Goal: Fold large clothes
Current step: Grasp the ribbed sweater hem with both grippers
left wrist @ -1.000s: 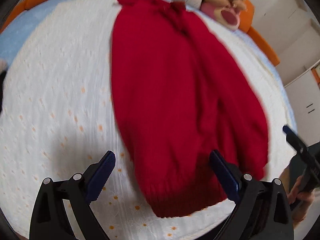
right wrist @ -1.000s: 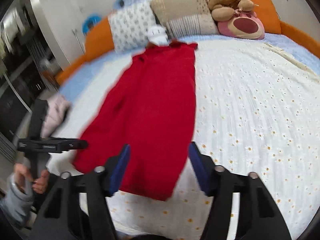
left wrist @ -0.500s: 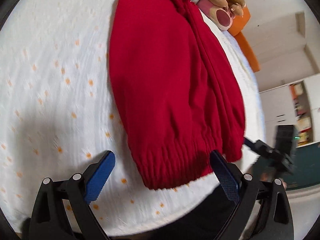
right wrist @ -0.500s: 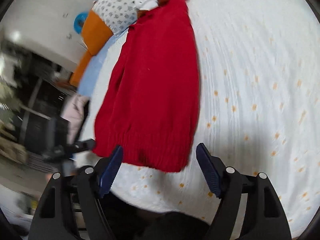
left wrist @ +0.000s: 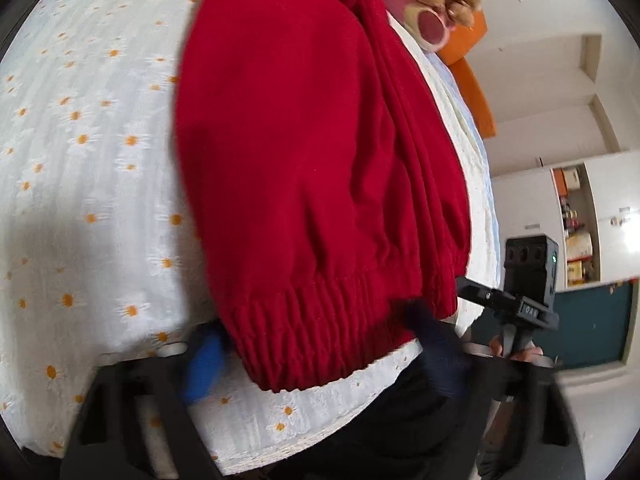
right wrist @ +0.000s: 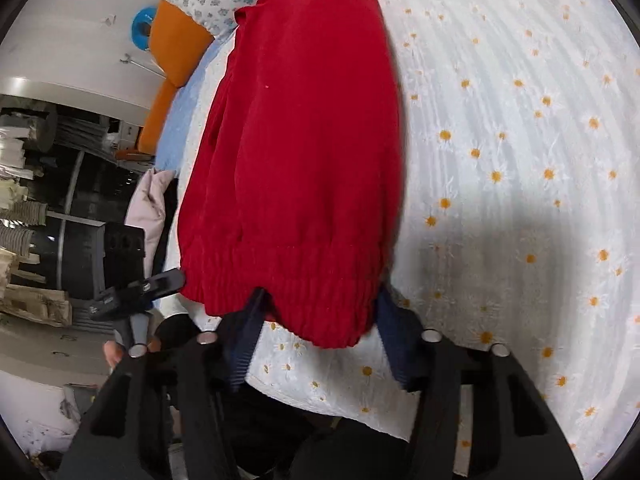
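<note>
You're at the grab-the-hem step: the red sweater [left wrist: 312, 152] lies lengthwise on the bed [left wrist: 80, 160], both your left hand-held gripper [left wrist: 320, 344] and right hand-held gripper [right wrist: 320, 320] have just been closing around its ribbed hem, not clenched yet, so pinch first, then lift toward the collar.

The bed carries a white daisy-print coverlet [right wrist: 520, 120] over an orange frame [left wrist: 476, 92]. White walls [left wrist: 560, 0] enclose the room. An open cabinet [left wrist: 576, 224] holds packaged goods. Dark shelving [right wrist: 32, 208] stands opposite.
</note>
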### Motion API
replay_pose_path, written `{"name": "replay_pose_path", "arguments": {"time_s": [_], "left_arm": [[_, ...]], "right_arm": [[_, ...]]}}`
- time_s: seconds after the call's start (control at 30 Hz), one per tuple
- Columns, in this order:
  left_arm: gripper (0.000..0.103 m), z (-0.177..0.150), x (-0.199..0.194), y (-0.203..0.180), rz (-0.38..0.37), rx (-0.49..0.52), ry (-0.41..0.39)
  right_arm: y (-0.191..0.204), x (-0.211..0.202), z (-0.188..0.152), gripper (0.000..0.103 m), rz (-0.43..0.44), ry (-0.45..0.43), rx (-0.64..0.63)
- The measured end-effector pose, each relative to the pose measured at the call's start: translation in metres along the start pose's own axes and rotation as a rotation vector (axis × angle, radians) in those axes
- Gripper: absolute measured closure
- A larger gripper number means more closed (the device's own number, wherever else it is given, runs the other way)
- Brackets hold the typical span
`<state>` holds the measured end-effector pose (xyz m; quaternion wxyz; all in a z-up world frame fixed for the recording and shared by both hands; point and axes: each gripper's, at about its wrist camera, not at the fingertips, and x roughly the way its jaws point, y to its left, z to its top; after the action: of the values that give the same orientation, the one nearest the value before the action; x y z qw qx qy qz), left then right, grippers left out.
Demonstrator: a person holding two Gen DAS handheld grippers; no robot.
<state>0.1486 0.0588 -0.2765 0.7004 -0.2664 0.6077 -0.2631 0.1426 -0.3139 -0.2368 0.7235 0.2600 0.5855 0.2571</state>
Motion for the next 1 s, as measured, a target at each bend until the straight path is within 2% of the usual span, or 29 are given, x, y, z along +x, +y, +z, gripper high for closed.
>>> {"name": "replay_pose_path", "arguments": {"time_s": [0.1, 0.23, 0.33, 0.4, 0.57, 0.67, 0.77, 0.8, 0.93, 1.0], "left_arm": [[0.05, 0.005, -0.009, 0.001, -0.036, -0.025, -0.002], [0.051, 0.008, -0.011, 0.002, -0.087, -0.059, 0.021], [0.051, 0.017, -0.014, 0.013, -0.178, -0.139, 0.057], [0.053, 0.018, -0.015, 0.015, -0.207, -0.15, 0.079], [0.049, 0.014, -0.011, 0.033, -0.158, -0.148, 0.116], [0.048, 0.011, -0.013, 0.031, -0.128, -0.138, 0.125], [0.022, 0.012, -0.014, 0.011, -0.113, -0.093, 0.142], [0.018, 0.012, -0.012, 0.004, -0.097, -0.081, 0.141], [0.019, 0.014, -0.012, -0.018, -0.02, -0.024, 0.128], [0.031, 0.011, -0.014, -0.021, 0.004, -0.028, 0.122]], "right_arm": [[0.009, -0.007, 0.002, 0.062, -0.004, 0.008, -0.011], [0.009, -0.017, 0.01, 0.066, 0.104, 0.036, 0.047], [0.012, -0.024, 0.017, 0.067, 0.199, 0.054, 0.085], [0.019, -0.025, 0.024, 0.067, 0.233, 0.065, 0.091], [0.018, -0.016, 0.026, 0.067, 0.203, 0.108, 0.088], [0.008, -0.016, 0.025, 0.067, 0.219, 0.111, 0.12], [0.005, -0.016, 0.024, 0.065, 0.208, 0.117, 0.122], [0.003, -0.016, 0.024, 0.064, 0.208, 0.12, 0.125], [-0.003, -0.013, 0.024, 0.062, 0.218, 0.129, 0.144], [-0.005, -0.011, 0.026, 0.053, 0.227, 0.133, 0.162]]}}
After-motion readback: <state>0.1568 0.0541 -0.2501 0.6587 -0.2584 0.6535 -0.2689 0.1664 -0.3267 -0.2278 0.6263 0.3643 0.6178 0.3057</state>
